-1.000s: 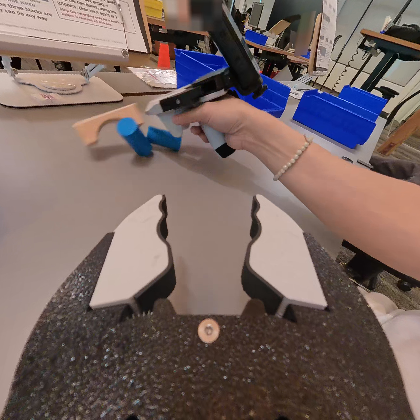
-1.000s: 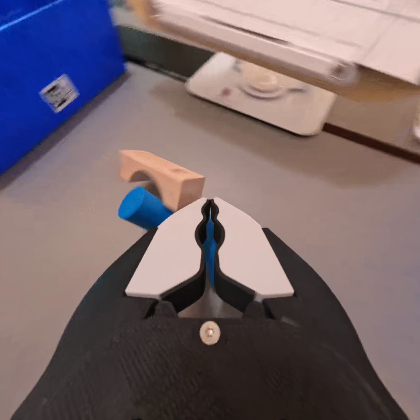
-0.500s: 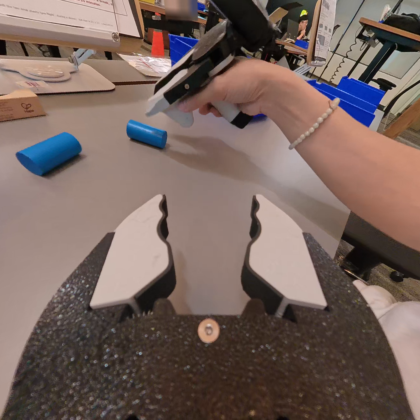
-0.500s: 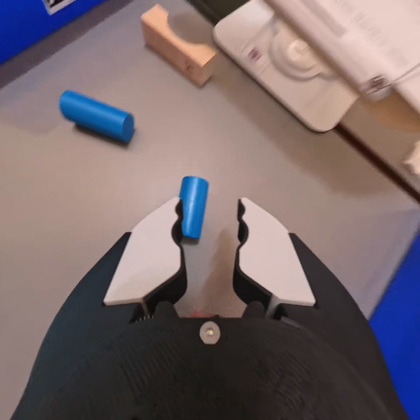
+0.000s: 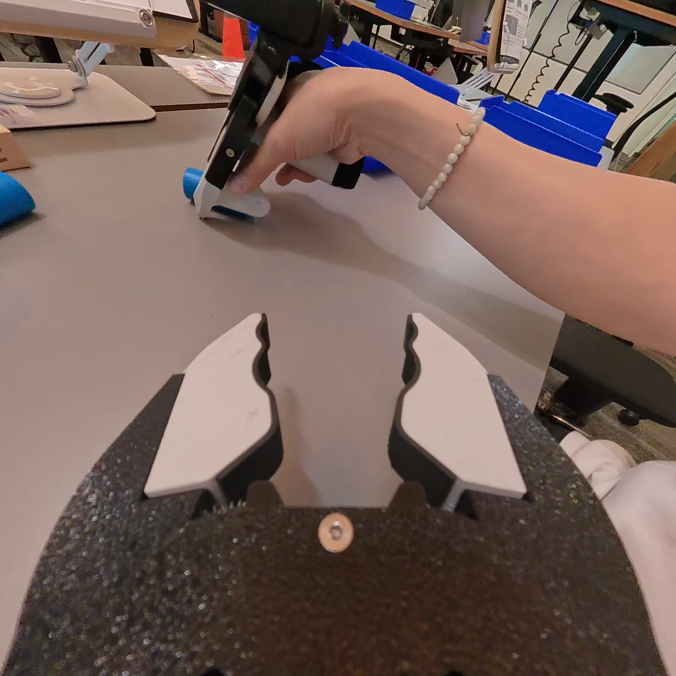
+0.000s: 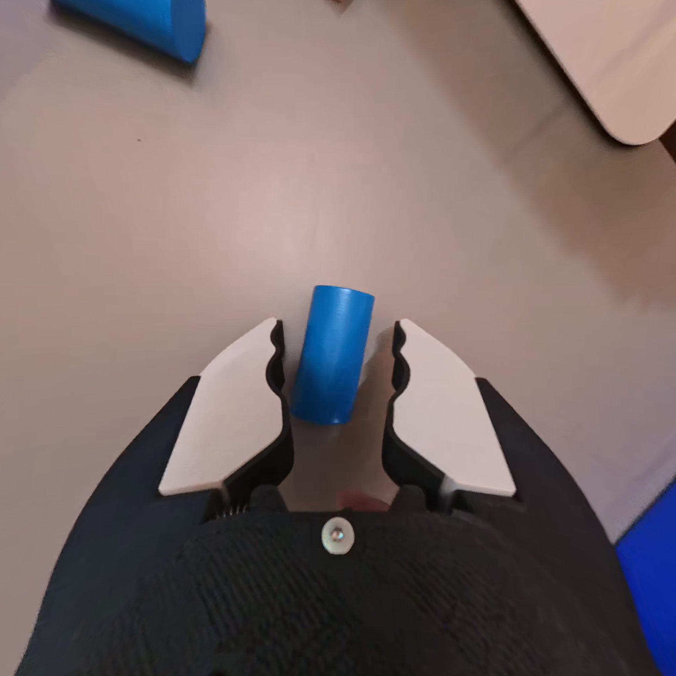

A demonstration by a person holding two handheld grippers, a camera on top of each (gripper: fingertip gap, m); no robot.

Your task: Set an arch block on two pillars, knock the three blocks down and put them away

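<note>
My right gripper [image 6: 336,323] is open and points down at the grey table [image 6: 329,183]. A small blue cylinder [image 6: 333,355] lies on the table between its two fingers, closer to the left one, with gaps on both sides. In the left wrist view the same gripper [image 5: 223,208] is held by a hand, tips at the table, around the small blue cylinder [image 5: 192,179]. My left gripper [image 5: 336,322] is open and empty, low over the table's near part. A larger blue cylinder [image 6: 146,22] lies farther off; it also shows in the left wrist view [image 5: 12,199].
A white stand base [image 5: 73,102] sits at the back left, with a wooden block [image 5: 9,155] beside it at the left edge. Blue bins [image 5: 541,120] stand at the back right. The table's right edge [image 5: 556,365] drops to a chair base and carpet.
My right gripper opened, letting go of the small blue cylinder. It then tilted down and lowered around the cylinder lying on the table. The wooden arch block and larger cylinder ended apart. My left gripper stayed open.
</note>
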